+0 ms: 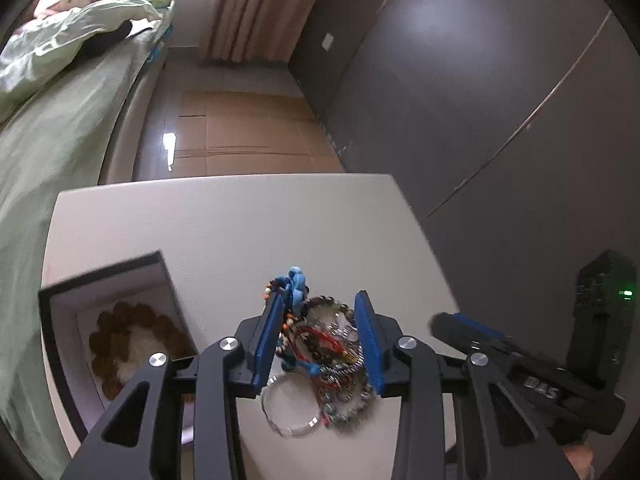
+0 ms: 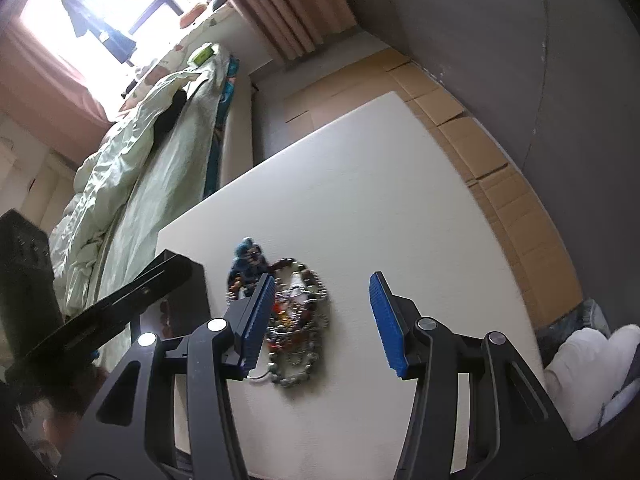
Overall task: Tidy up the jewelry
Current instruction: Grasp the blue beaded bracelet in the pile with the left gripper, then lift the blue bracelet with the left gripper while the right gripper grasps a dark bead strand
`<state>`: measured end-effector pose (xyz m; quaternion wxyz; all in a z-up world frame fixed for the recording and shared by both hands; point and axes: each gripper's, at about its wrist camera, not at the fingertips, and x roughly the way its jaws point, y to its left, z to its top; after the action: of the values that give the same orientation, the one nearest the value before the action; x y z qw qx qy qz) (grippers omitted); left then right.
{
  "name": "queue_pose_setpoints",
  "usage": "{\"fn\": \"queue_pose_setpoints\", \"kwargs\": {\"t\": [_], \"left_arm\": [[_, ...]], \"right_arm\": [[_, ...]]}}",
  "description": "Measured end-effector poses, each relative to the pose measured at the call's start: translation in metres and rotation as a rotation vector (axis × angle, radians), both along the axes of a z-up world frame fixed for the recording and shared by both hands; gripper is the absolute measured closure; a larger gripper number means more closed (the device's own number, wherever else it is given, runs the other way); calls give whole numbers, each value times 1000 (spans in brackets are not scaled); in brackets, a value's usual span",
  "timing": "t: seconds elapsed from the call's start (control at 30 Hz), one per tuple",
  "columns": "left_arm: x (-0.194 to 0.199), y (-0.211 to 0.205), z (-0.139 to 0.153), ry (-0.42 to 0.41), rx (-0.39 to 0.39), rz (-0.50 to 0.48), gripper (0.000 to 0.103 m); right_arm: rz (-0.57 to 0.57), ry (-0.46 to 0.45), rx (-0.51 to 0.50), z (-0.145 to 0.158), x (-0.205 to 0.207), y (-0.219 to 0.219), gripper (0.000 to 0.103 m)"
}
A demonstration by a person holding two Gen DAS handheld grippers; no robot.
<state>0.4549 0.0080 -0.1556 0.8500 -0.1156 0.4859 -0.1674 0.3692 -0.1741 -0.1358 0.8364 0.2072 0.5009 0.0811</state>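
A tangled jewelry pile [image 1: 324,344] [image 2: 296,320] of beaded bracelets, chains and red cord lies on the white table [image 1: 240,220] [image 2: 380,200]. A blue knotted piece [image 1: 296,280] [image 2: 248,256] sits at its far end and a clear bangle [image 1: 292,412] at its near end. My left gripper [image 1: 319,296] hovers over the pile, open, and the pile shows between its blue pads. My right gripper [image 2: 320,278] is open too, its left finger over the pile's edge. To the left, an open black box [image 1: 108,276] holds a brown bead bracelet [image 1: 132,344].
A bed with pale green bedding [image 1: 60,120] [image 2: 152,140] runs along the table's left side. Flattened cardboard [image 1: 248,132] covers the floor beyond the table. A dark grey wall [image 1: 480,100] stands to the right. A white cloth [image 2: 592,364] lies at the right edge.
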Motion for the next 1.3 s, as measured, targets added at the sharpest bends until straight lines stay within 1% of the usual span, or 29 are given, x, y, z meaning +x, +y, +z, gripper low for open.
{"fn": "queue_pose_setpoints", "kwargs": {"t": [0.1, 0.3, 0.37, 0.47, 0.6, 0.63, 0.67, 0.7, 0.87, 0.9, 0.93, 0.97, 1.03, 1.1, 1.2, 1.3], "left_arm": [[14, -9, -8, 26, 31, -8, 69], [35, -23, -23, 42, 87, -24, 69], [36, -27, -29, 53, 99, -36, 69], [37, -33, -37, 66, 139, -44, 69], [39, -35, -53, 105, 201, -30, 77], [40, -34, -57, 119, 207, -24, 81], [41, -32, -58, 124, 200, -19, 87], [40, -29, -58, 123, 188, -14, 89], [34, -15, -40, 70, 108, 17, 90], [32, -10, -36, 61, 82, 23, 90], [31, -7, -32, 53, 64, 27, 90], [28, -3, -27, 40, 42, 32, 90], [24, 3, -17, 16, 17, 41, 90], [20, 9, -7, -11, -17, 45, 90], [13, 16, 4, -38, -47, 51, 90], [7, 24, 11, -55, -73, 60, 90]], "right_arm": [[-18, 14, 16, -4, 1, -11, 53], [-35, 35, 43, -11, 3, -24, 53], [-33, 36, 45, -11, 4, -25, 53], [-26, 40, 45, -11, 8, -24, 53], [-8, 35, 25, -10, 11, -16, 53], [-4, 35, 21, -10, 12, -14, 53], [2, 36, 15, -11, 13, -12, 53], [6, 36, 10, -11, 15, -10, 53], [58, 54, 14, -15, 31, 3, 53], [69, 60, 10, -16, 34, 6, 53], [84, 69, 1, -19, 38, 9, 55], [98, 77, -10, -21, 40, 13, 61], [121, 89, -38, -25, 46, 20, 65], [139, 91, -75, -27, 49, 27, 67], [167, 104, -118, -32, 53, 39, 73], [203, 114, -171, -38, 54, 51, 74]]}}
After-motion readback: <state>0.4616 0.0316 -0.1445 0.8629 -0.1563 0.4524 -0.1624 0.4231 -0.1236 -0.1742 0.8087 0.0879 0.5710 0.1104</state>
